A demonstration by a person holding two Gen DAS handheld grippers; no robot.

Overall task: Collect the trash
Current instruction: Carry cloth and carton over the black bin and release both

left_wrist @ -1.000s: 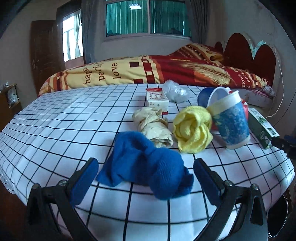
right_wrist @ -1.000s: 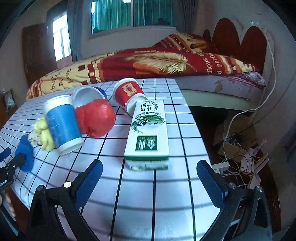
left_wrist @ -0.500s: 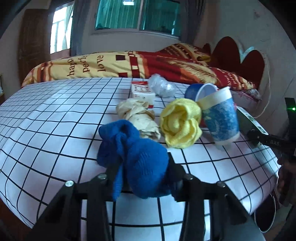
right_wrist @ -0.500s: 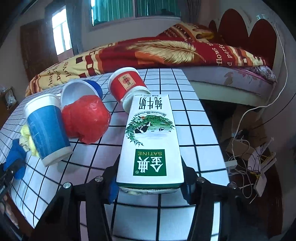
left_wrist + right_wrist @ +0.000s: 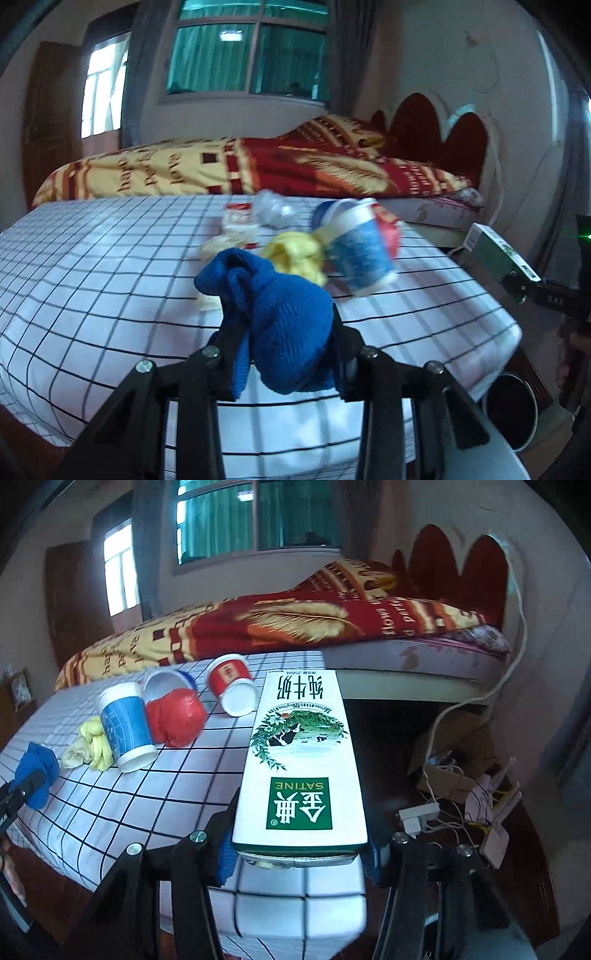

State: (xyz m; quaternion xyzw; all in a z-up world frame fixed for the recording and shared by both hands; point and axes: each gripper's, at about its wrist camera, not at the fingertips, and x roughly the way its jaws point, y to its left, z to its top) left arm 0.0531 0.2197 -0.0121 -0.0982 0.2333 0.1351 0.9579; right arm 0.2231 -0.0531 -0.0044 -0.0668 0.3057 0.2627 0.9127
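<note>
My left gripper (image 5: 282, 354) is shut on a crumpled blue cloth (image 5: 273, 314) and holds it lifted above the checked table (image 5: 92, 258). My right gripper (image 5: 299, 853) is shut on a white and green milk carton (image 5: 301, 760), lifted above the table's right end. The carton also shows in the left wrist view (image 5: 498, 254), and the blue cloth in the right wrist view (image 5: 37, 771). On the table lie a yellow wad (image 5: 96, 742), a beige wad (image 5: 221, 243), a blue paper cup (image 5: 125, 727), a red wad (image 5: 175, 716) and a red cup (image 5: 231, 686).
A round dark bin (image 5: 511, 410) stands on the floor below the table's right corner. A bed with a red and yellow quilt (image 5: 295, 624) lies behind the table. Cables and boxes (image 5: 461, 790) clutter the floor at the right. A small carton (image 5: 238, 218) and clear plastic wad (image 5: 275, 212) lie farther back.
Both grippers closed, the left on the blue cloth and the right on the milk carton. Both have since lifted their loads off the table.
</note>
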